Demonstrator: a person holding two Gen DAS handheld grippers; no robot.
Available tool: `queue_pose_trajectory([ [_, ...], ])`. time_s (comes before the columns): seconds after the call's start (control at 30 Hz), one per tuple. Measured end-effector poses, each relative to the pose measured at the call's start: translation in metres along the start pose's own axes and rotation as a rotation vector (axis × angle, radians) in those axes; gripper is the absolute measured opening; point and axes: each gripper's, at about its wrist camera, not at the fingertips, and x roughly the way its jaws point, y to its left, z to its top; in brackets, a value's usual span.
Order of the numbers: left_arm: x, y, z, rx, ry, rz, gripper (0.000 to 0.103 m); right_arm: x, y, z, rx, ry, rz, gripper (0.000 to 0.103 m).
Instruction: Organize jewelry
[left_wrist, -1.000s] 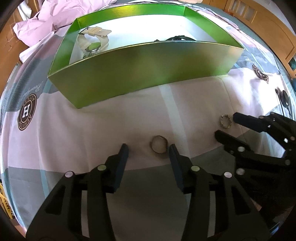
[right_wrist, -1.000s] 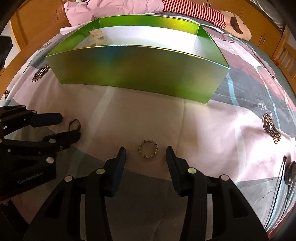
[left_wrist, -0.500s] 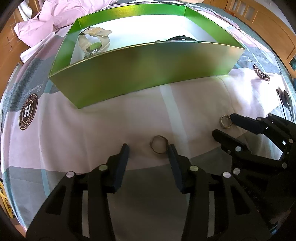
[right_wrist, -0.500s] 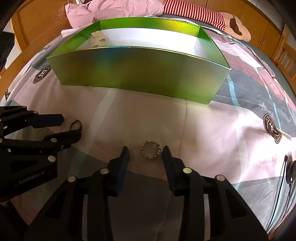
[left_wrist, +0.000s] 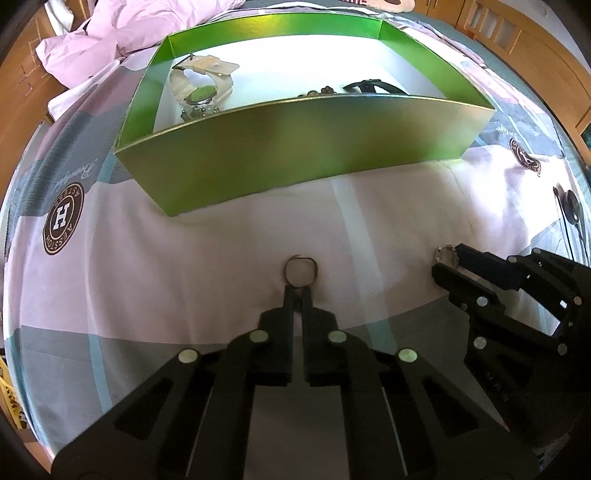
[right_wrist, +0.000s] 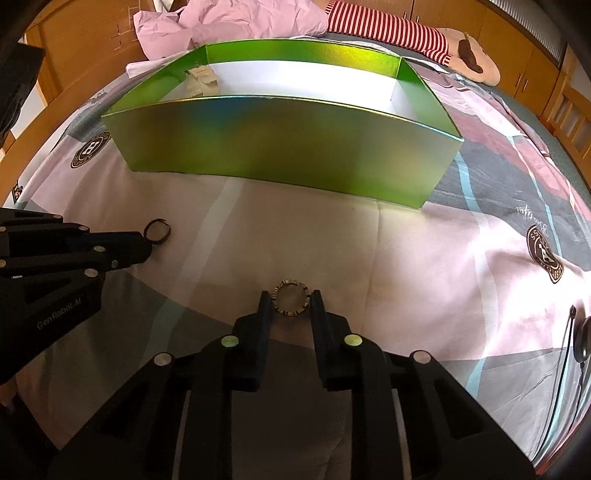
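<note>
A: How much of the jewelry is already inside the green box (left_wrist: 295, 147)?

B: Some pieces lie on its white floor: a pale bracelet with a green stone (left_wrist: 201, 86) at the left end, and some dark beads (left_wrist: 321, 90) and a black band (left_wrist: 369, 86) more to the right. So I judge that part as done.

A: And what is left?

B: Two rings, both on the bedsheet (left_wrist: 184, 266) in front of the box. The plain ring (left_wrist: 300, 271) lies before the middle of the near wall, and the studded ring (right_wrist: 291, 298) a little more to the right.

A: What do the tools do?

B: The left gripper (left_wrist: 298, 291) is closed, and its tips pinch the near edge of the plain ring. The right gripper (right_wrist: 291, 301) has the studded ring between its fingers and the jaws are closing; both fingers seem to touch the ring already.

A: So the next step?

B: I think both rings must be lifted over the near wall and let go inside. They are thin, so one may slip.
</note>
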Motion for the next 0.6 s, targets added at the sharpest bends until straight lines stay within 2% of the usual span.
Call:
queue_pose_trajectory([
  [0.07, 0.0006, 0.0005, -0.0004, -0.002, 0.006, -0.006, 0.005, 0.0001, 0.0004, 0.0002, -0.003, 0.002, -0.004, 0.022],
  [0.13, 0.0013, 0.0022, -0.0008, -0.011, 0.012, -0.016, 0.01, -0.0001, 0.0003, 0.0004, 0.002, 0.009, -0.002, 0.023],
  [0.2, 0.0002, 0.004, -0.0016, -0.013, 0.017, -0.039, 0.023, -0.0012, -0.0003, 0.0003, 0.009, 0.014, 0.008, 0.025],
  [0.27, -0.0005, 0.0052, -0.0021, -0.01, 0.018, -0.046, 0.031, -0.0013, 0.0006, 0.0001, 0.006, 0.014, 0.006, 0.025],
  [0.4, 0.0017, 0.007, -0.003, -0.013, 0.025, -0.054, 0.032, -0.0008, 0.0018, 0.0, 0.005, 0.013, -0.005, 0.033],
  [0.53, 0.0022, 0.0028, -0.0036, 0.009, 0.022, -0.044, 0.033, 0.0, 0.004, -0.0007, -0.007, 0.007, -0.009, 0.033],
  [0.6, 0.0019, 0.0029, -0.0041, 0.013, 0.021, -0.047, 0.032, -0.0001, 0.0057, -0.0007, -0.008, 0.003, 0.002, 0.027],
])
